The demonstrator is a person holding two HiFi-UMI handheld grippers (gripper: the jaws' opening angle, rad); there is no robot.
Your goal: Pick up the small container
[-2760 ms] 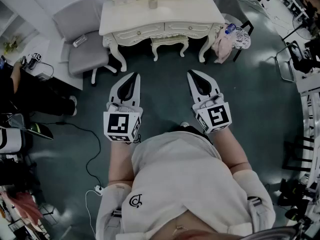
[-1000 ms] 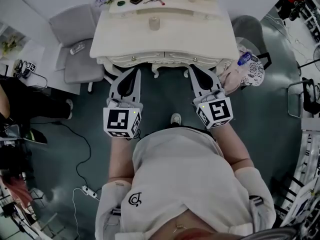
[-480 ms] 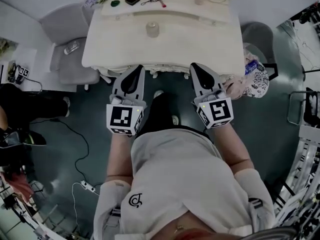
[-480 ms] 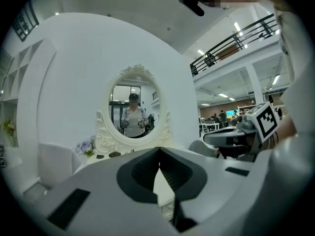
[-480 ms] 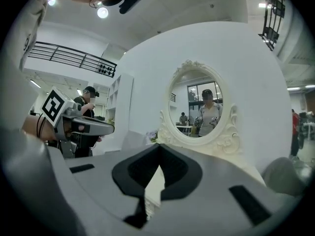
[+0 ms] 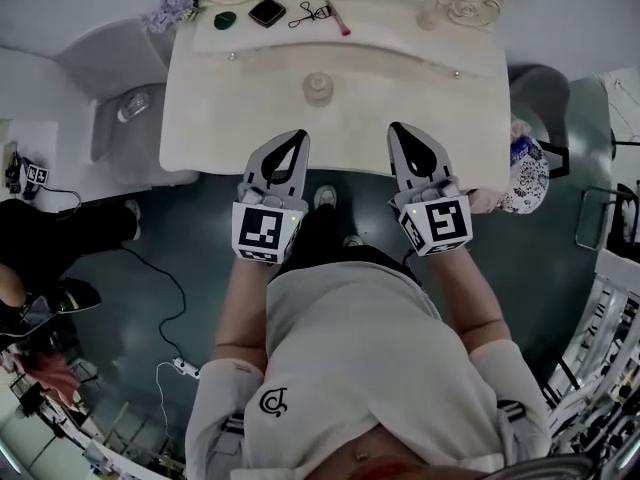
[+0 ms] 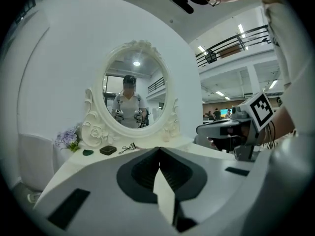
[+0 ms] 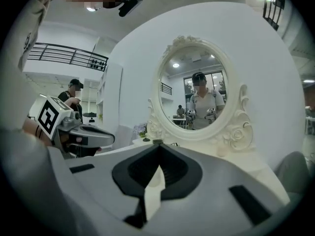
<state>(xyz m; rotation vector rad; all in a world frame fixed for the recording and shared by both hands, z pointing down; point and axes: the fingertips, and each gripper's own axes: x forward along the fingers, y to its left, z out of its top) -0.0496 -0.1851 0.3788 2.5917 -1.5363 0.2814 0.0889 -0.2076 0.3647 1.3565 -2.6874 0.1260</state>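
The small container (image 6: 318,88), a pale round lidded pot, stands in the middle of the white dressing table (image 6: 220,118). My left gripper (image 6: 296,139) is shut and empty, its tip just over the table's front edge, short of the pot and slightly left of it. My right gripper (image 6: 402,131) is shut and empty too, over the front edge to the pot's right. In the left gripper view the jaws (image 7: 158,149) meet, with the right gripper (image 7: 226,129) alongside. The right gripper view shows closed jaws (image 8: 158,147) and the left gripper (image 8: 93,139). The pot is hidden in both gripper views.
The table's raised back shelf carries a green piece (image 6: 224,20), a black compact (image 6: 267,12), an eyelash curler (image 6: 312,13) and purple flowers (image 6: 172,10) below an oval mirror (image 7: 132,97). A grey chair (image 6: 120,108) stands left, another chair with cloth (image 6: 525,163) right.
The person has walked up to the dressing table. Both grippers, earlier over the floor, now reach the table's front edge. Both stayed shut.
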